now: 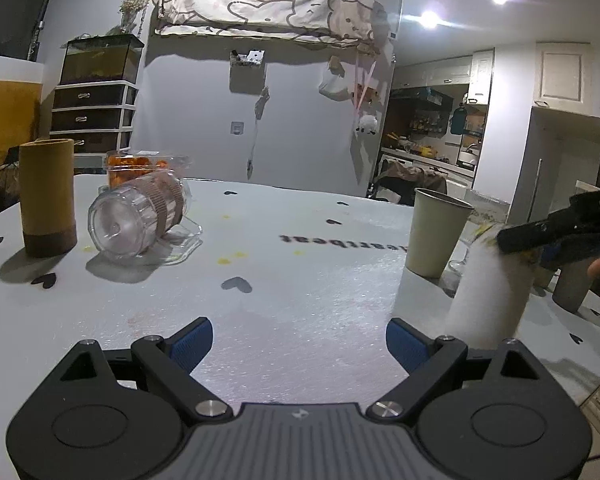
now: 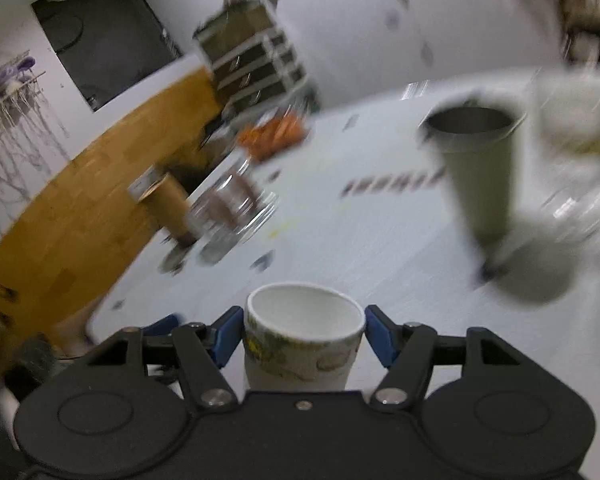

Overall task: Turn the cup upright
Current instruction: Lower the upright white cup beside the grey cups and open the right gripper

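Two grippers: right gripper (image 2: 304,338) jaws closing around paper cup (image 2: 302,344), mouth facing up, near beige cup (image 2: 478,176); left gripper (image 1: 299,344) jaws gaping, empty. Flip nearly done; releasing on worktop (image 1: 300,272) remaining.

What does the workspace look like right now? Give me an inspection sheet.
Surface: pale table with heart prints and yellow specks.
Job's things: paper cup, mouth up, between the right hand-held gripper fingers.
Clutter: clear jar on its side; tan cylinder, beige cup upright; box of orange food.
Grippers: left hand-held gripper open, empty, low over the table.
Cables: nothing seen.
Surroundings: drawer unit, kitchen behind.
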Demonstrator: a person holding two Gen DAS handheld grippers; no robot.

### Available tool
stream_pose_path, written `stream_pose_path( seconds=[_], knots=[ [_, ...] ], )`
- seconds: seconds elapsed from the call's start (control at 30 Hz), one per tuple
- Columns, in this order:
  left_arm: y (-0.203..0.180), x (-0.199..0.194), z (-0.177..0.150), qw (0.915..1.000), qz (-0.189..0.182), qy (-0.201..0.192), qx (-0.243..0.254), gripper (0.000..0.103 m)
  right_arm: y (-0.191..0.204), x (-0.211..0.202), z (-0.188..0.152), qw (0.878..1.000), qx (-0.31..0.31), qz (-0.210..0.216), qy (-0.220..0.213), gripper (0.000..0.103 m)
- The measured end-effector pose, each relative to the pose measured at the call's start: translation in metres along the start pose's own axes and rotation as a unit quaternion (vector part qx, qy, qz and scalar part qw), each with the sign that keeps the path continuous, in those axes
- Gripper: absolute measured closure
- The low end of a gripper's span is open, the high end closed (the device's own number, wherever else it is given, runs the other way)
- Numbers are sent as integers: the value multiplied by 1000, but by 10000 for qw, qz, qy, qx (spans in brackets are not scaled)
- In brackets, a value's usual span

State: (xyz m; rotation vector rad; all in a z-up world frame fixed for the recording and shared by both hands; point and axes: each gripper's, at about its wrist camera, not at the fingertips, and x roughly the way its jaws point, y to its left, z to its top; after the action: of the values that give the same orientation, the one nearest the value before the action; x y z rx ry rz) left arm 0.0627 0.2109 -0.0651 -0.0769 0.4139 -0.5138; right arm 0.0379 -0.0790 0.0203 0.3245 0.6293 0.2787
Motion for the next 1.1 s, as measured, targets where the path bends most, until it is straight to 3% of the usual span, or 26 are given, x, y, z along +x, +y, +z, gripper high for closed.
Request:
stream_pose_path(
  seconds=[0.1,0.2,0.33,0.43,0.5,0.73,0.8,1.1],
  knots=[
    [-5,2,0,10000,-28,19,11,9,-20,-25,3,9950,-263,-777,-568,37],
    [-9,4,-1,10000,-51,50,46,9,-46,-37,10,9813,-332,-1643,-948,37],
    [-11,4,-2,9999,-62,71,71,9,-80,-48,10,9489,-373,-2857,-1285,37],
    [-12,6,-3,9999,-63,94,72,9,-96,-51,8,9251,-466,-3473,-1461,37],
    [-13,7,-3,9999,-72,108,74,9,-105,-50,5,9187,-450,-3606,-1548,37],
    [-16,9,-3,9998,-101,134,116,9,-113,-43,-1,9150,-303,-3687,-1611,34],
    [-17,9,-3,9998,-111,133,124,9,-107,-47,-3,9167,-274,-3609,-1692,13],
    [-25,7,8,9997,-113,-2,218,9,-61,-77,-21,9110,-464,-3426,-2250,12]
  ],
)
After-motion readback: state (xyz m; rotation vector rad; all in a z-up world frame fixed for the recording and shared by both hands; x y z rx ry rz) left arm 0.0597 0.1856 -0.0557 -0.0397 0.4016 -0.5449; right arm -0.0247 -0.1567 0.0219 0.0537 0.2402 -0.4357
